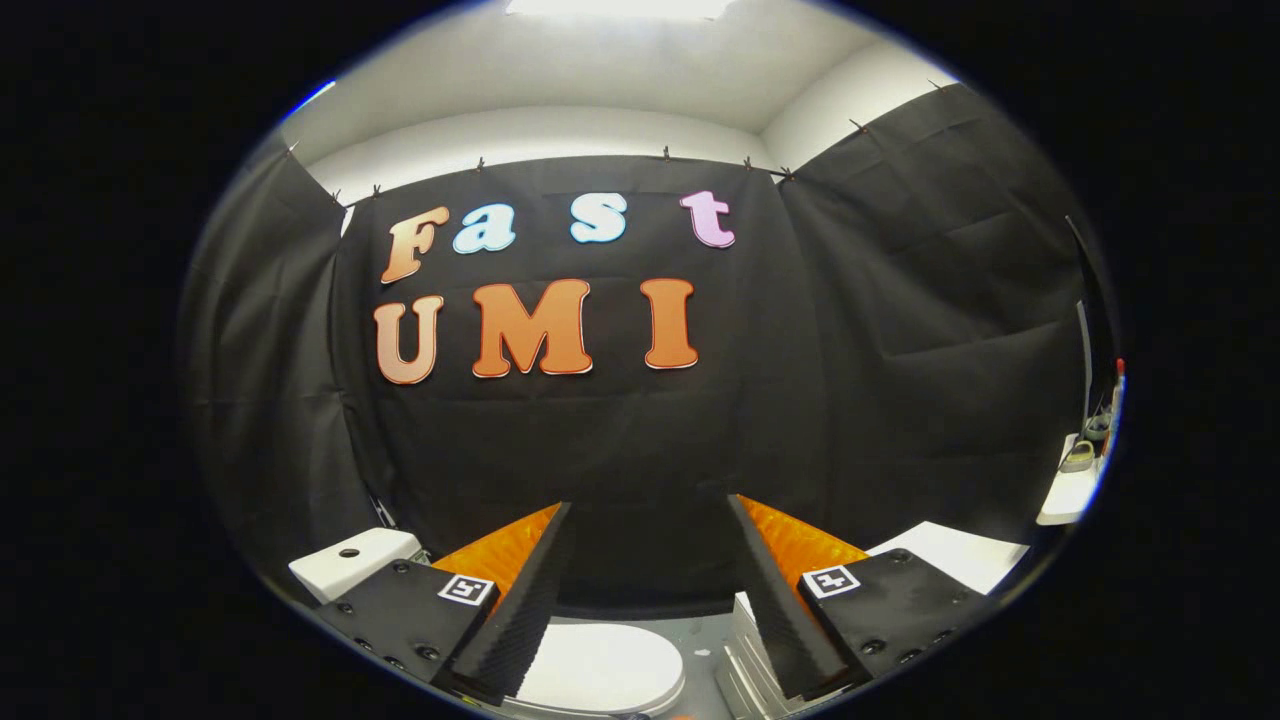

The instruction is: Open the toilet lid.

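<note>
Two tool fingers [520, 590] spread wide, holding nothing | white toilet lid [600, 668] closed, below them

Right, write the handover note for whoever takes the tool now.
Tool: open, fingers spread wide, holding nothing, raised and facing the black booth wall.
Toilet lid: white, lying flat and closed, low between the fingers and below them. Nothing touches it.
Tank: white, beside the left finger.
Done: nothing that shows; lid not yet lifted.
Left: bring the tool down to the lid's front edge, probably get a finger under or grip it, and swing it up.
</note>
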### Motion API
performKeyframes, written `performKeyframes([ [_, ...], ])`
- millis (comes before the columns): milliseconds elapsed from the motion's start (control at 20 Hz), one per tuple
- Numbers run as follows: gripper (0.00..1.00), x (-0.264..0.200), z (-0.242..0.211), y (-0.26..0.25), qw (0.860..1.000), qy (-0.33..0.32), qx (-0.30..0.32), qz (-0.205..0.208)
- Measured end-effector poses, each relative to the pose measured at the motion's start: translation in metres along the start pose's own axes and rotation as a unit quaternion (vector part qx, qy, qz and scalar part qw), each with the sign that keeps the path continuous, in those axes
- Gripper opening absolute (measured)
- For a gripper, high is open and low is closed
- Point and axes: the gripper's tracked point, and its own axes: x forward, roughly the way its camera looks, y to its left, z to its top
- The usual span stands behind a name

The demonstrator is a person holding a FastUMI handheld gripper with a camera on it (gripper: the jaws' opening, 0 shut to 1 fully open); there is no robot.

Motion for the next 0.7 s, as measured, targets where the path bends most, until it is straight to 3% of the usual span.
performKeyframes([
  [400,0.97,-0.003,-0.032,0.004,1.000,0.017,0.018,0.000],
  [700,0.98,-0.009,-0.059,0.003,0.996,0.034,0.077,0.003],
])
